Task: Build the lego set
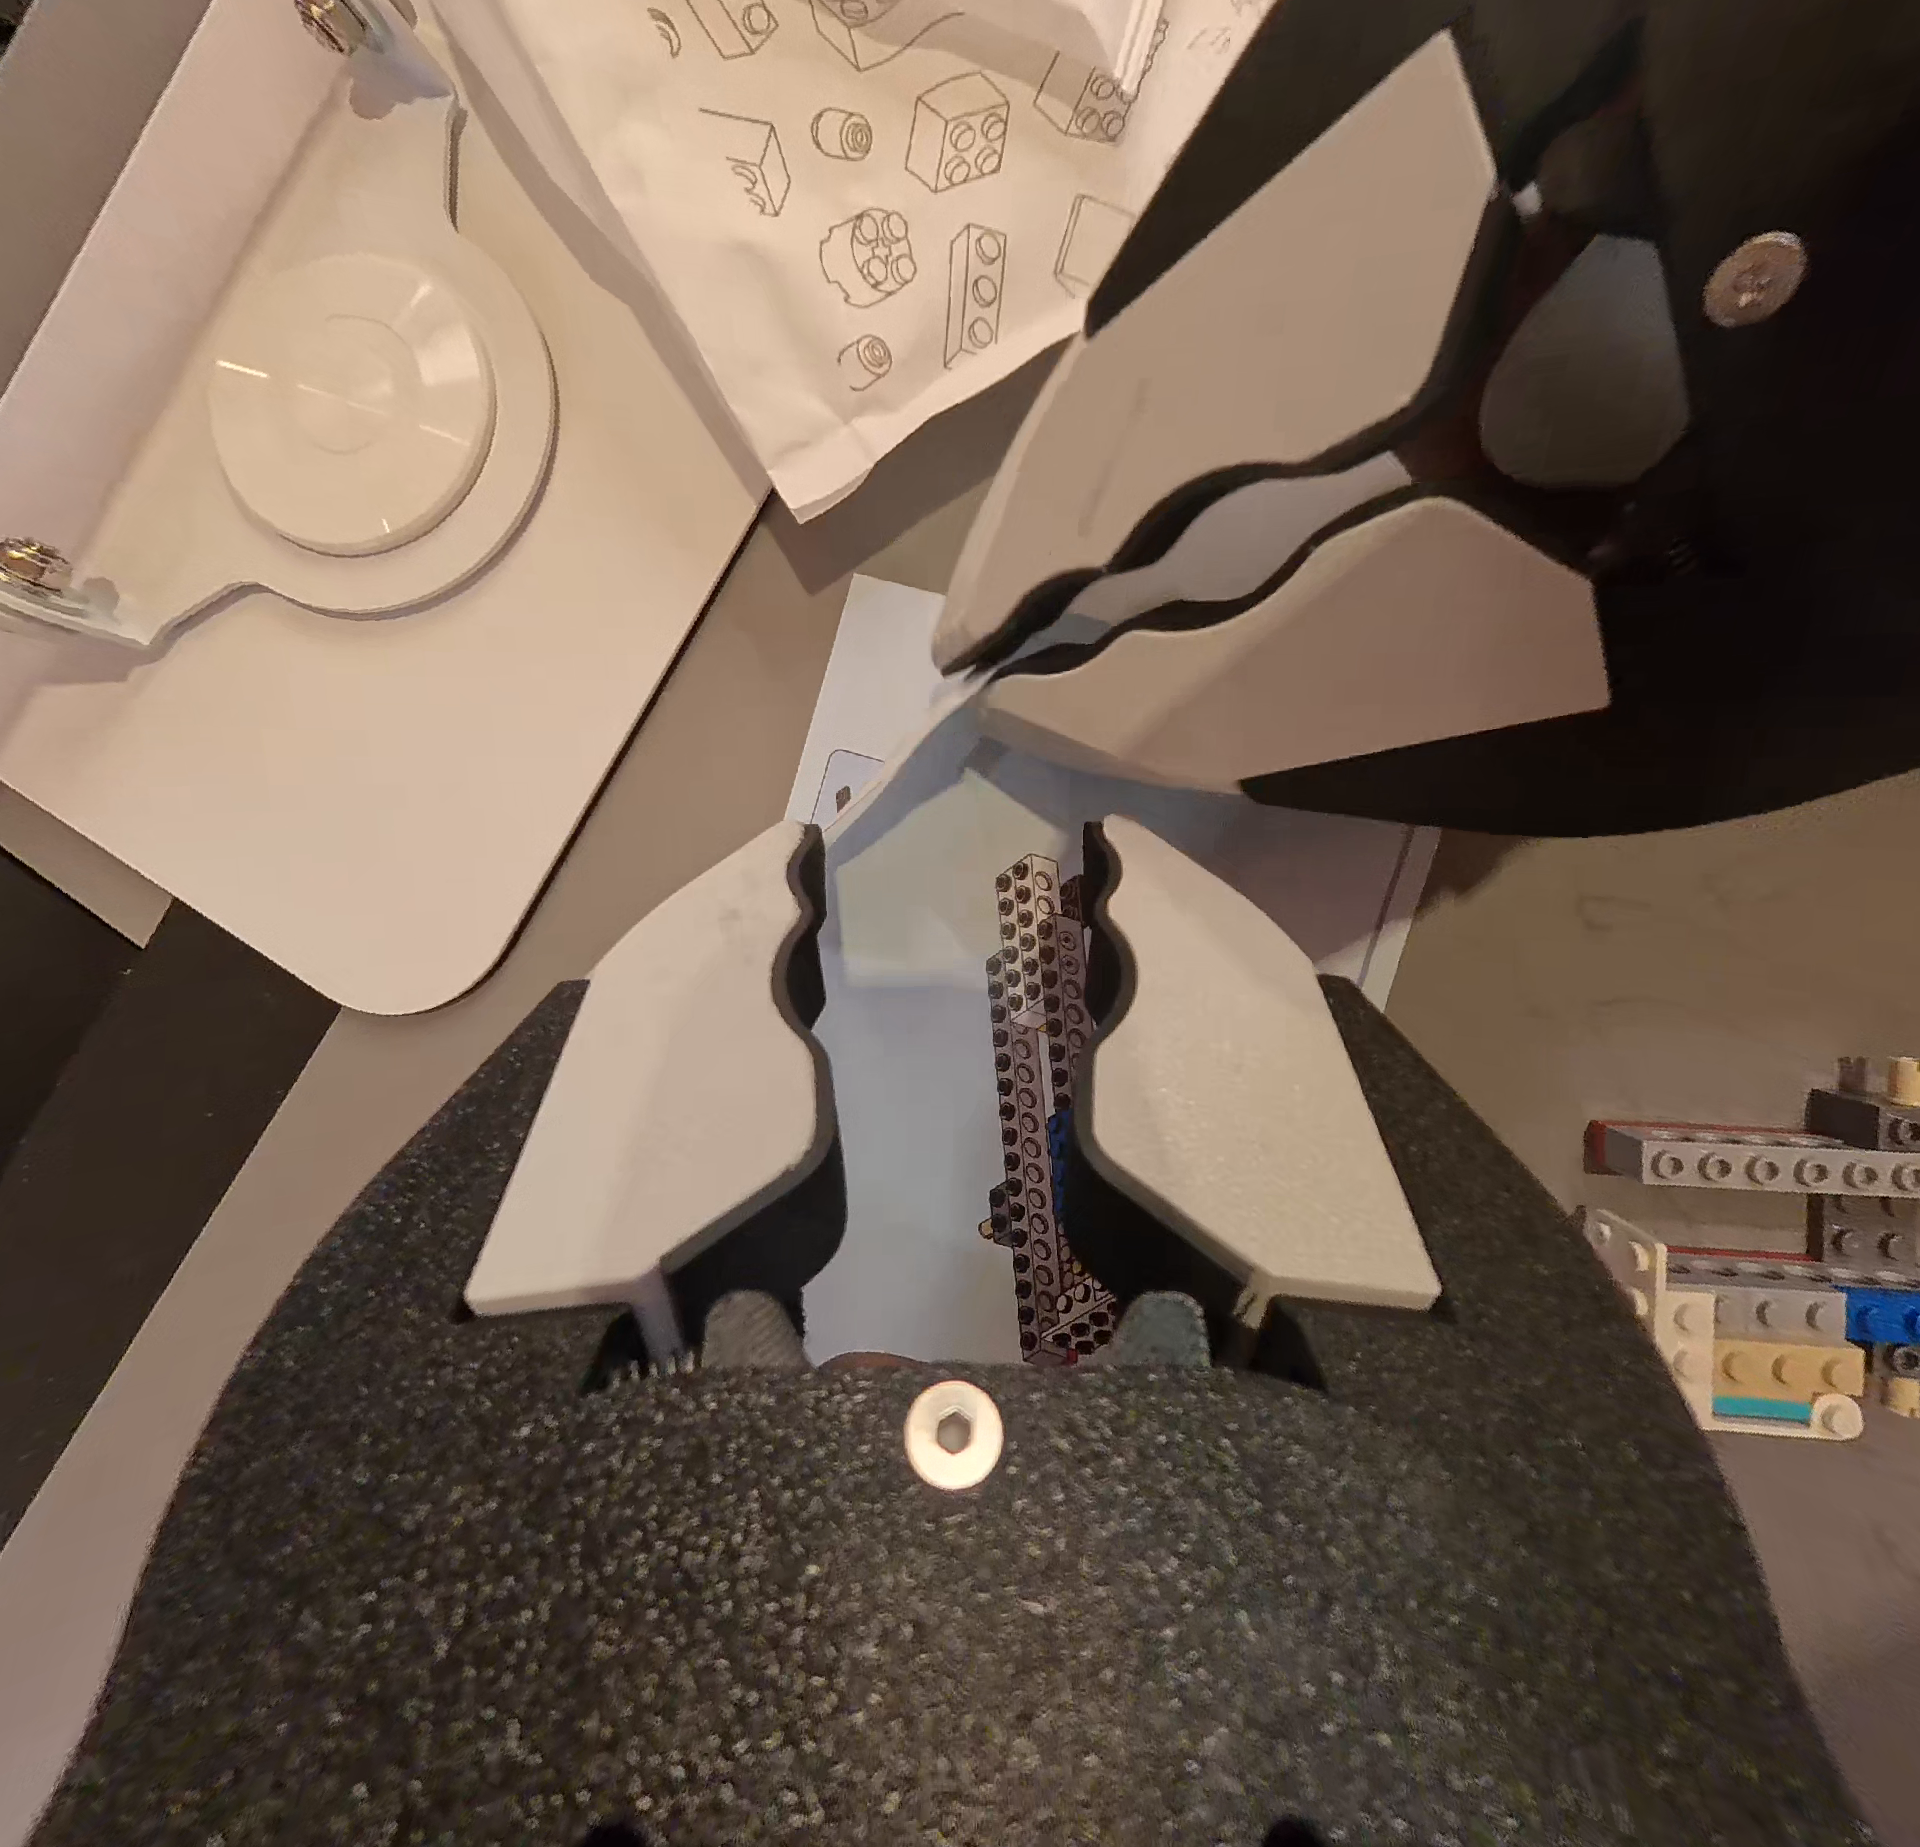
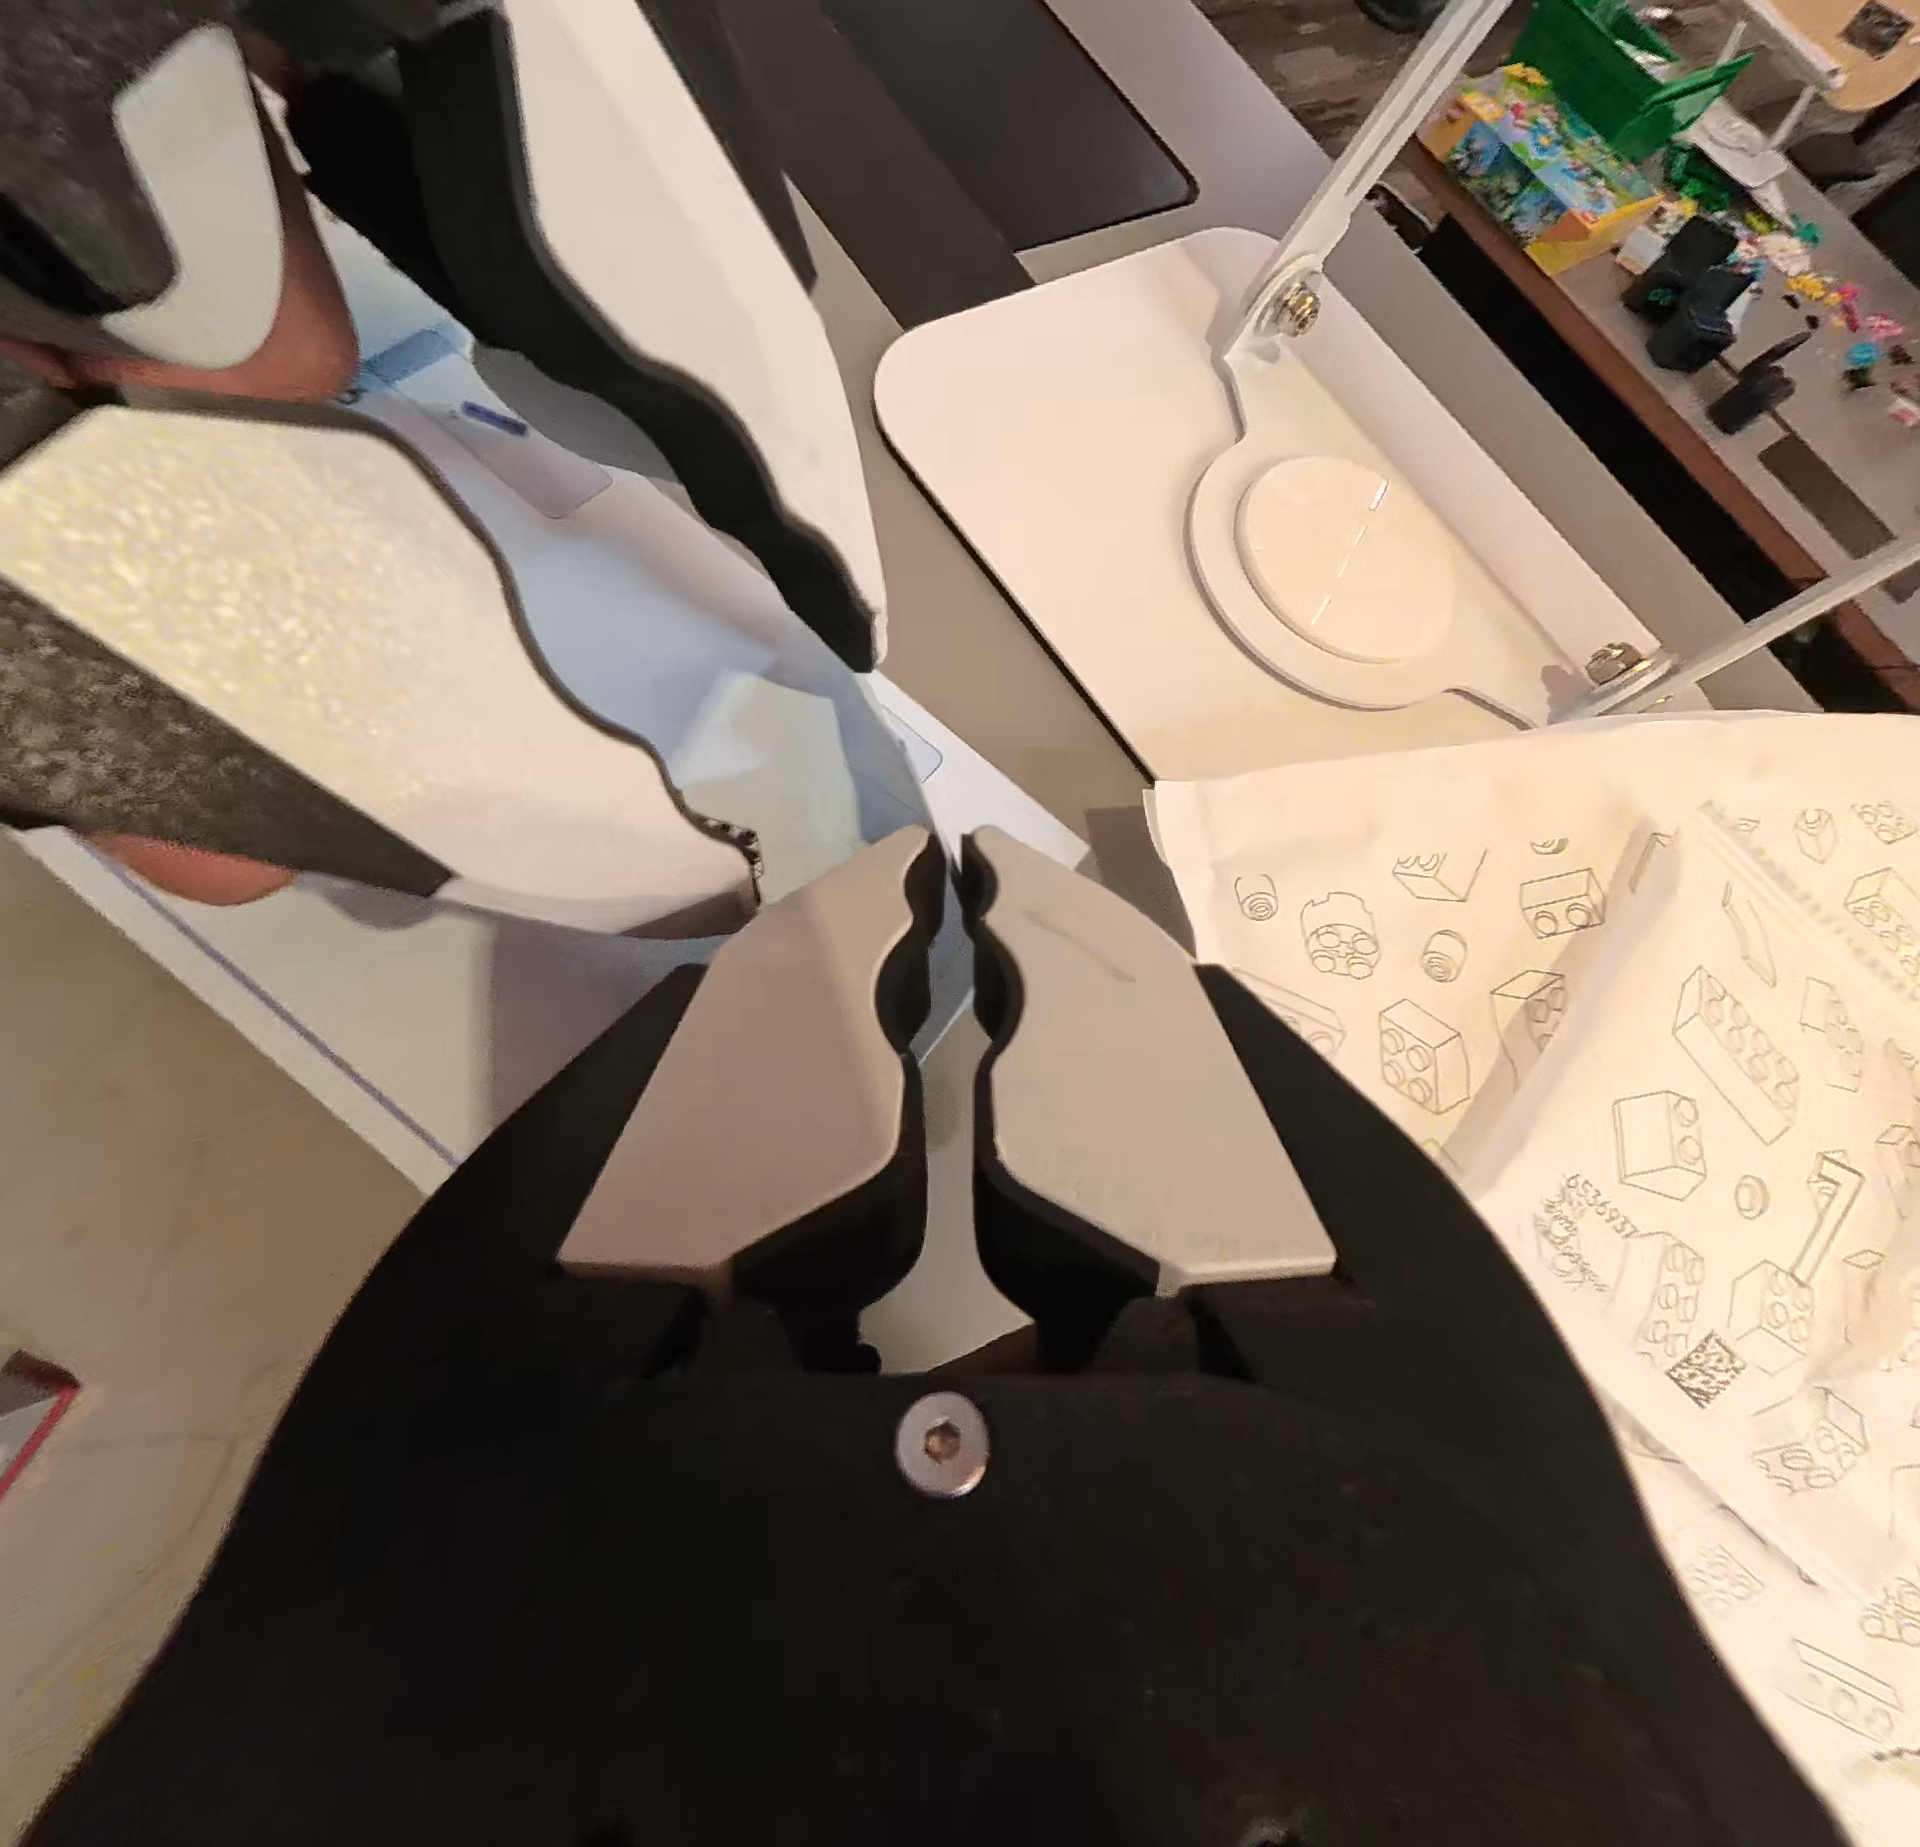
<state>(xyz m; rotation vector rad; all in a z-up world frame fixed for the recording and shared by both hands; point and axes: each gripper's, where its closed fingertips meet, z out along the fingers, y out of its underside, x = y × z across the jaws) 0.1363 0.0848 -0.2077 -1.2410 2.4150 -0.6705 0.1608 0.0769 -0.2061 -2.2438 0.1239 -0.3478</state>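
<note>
While the left gripper hangs over an instruction booklet with its two pale fingers standing apart, nothing is caught between them; only the printed page shows through the gap, with a drawing of a grey brick assembly running along the inner edge of the right-hand finger. A page of that booklet rises from the flat sheets toward the right gripper, which comes in from the upper right of the left wrist view and has its fingertips drawn together on the page's lifted corner. In the right wrist view the thin sheet passes edge-on between the two nearly closed pads, so the right gripper pinches the page, just ahead of the left gripper's tips and slightly above them. The rest of the booklet lies flat on the beige table beneath both tools.

To the left of the booklet sits a white lamp base with a round disc in it and metal bolts at its hinges. Beyond the booklet lies a crumpled white paper bag printed with line drawings of bricks; in the right wrist view it lies just right of the right gripper. At the right edge of the left wrist view a partly built brick model in grey, tan, blue and white rests on the table, well apart from both grippers.
</note>
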